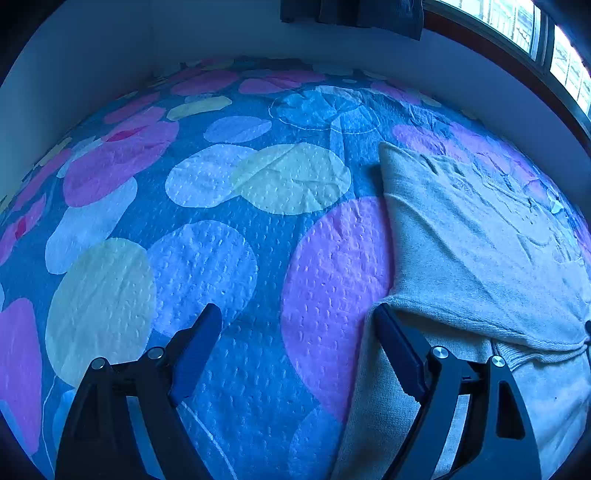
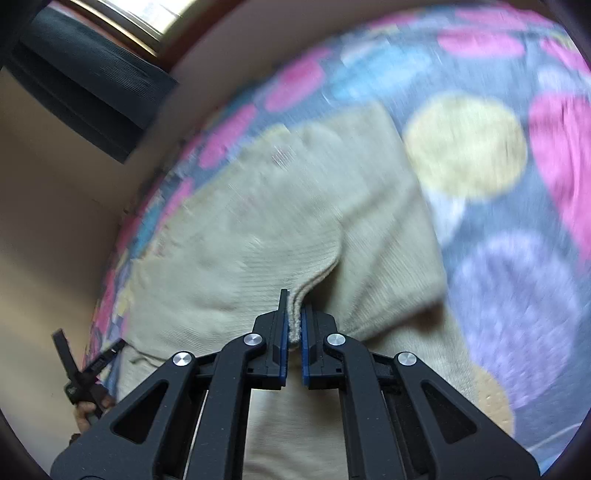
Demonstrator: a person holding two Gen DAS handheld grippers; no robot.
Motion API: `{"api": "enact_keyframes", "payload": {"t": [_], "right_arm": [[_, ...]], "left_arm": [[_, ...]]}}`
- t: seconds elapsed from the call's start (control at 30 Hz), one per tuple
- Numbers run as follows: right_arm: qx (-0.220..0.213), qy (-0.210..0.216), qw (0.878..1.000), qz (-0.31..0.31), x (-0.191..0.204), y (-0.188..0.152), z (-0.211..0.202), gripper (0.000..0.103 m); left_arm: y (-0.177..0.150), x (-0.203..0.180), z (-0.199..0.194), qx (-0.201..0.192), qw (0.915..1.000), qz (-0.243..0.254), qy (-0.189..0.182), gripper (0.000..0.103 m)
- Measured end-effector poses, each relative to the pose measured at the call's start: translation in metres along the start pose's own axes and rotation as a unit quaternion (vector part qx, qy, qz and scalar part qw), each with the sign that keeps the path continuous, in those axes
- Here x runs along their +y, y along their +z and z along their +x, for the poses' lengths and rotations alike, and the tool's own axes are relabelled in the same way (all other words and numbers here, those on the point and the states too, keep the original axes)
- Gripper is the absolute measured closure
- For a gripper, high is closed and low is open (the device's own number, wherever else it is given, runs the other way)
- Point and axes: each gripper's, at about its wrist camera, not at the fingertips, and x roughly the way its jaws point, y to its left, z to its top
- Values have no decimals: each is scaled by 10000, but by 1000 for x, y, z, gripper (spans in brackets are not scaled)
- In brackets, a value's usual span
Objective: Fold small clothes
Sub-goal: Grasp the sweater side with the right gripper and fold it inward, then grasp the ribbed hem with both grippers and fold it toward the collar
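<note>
so there's a cream-coloured knitted garment lying on a quilted bedspread with big pink, yellow and pale blue ovals on a blue ground. in the left wrist view the knit sits on the right side of the bed, partly folded over itself, with one thick ribbed edge running across near the bottom right.

the right gripper has its black fingers with blue pads squeezed nearly together, pinching a ribbed fold of the cream knit between them. the fabric bunches up into a little ridge right at the pinch, and the rest of the garment spreads out ahead of it toward the wall. that view is pretty blurry, so small details on the knit are hard to make out.

the left gripper has its fingers spread wide apart with nothing between them, just bedspread. its right finger sits right at the edge of the cream knit, over it or touching it, can't tell which.

plain beige wall runs behind the bed, with a window up top and a dark cloth thing hanging below it.
</note>
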Motion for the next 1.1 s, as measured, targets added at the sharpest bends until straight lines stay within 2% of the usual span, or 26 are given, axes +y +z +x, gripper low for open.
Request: {"api": "enact_keyframes", "payload": {"t": [0.1,0.2,0.3,0.43,0.5,0.57,0.63,0.73,0.8,0.93,1.1], "right_arm": [[-72,126,9999,38,-2,0,-2,98],[-147,-42,9999,13,-4,0,-8,98],[-150,46,9996,245,-20,0,-18,98],[-191,62,9990,391,-34,-4,-41,94],[-208,34,9990,404,-41,-9,-57,86],[-198,63,9988,448,-47,-15,-70,70],[-121,163,9984,536,-57,-25,-87,65],[15,229,9977,632,-68,-44,-109,54],[144,344,9969,694,-74,-58,-119,54],[461,930,9912,823,-78,-94,-133,53],[912,1458,9837,525,-63,-131,-144,52]], "left_arm": [[0,0,0,2,10000,-10,-16,19],[0,0,0,20,10000,-9,-30,18],[0,0,-3,10,10000,7,-87,18],[-3,5,-8,-8,9995,26,-324,18],[-7,11,-14,7,9984,-25,-573,18],[-15,14,-22,98,9965,20,-834,18],[-23,15,-31,167,9944,125,-1037,18],[-43,21,-49,312,9876,216,-1522,18],[-59,26,-62,464,9798,198,-1937,18],[-86,32,-83,701,9651,184,-2518,18],[-117,33,-105,1015,9436,137,-3149,18]]}}
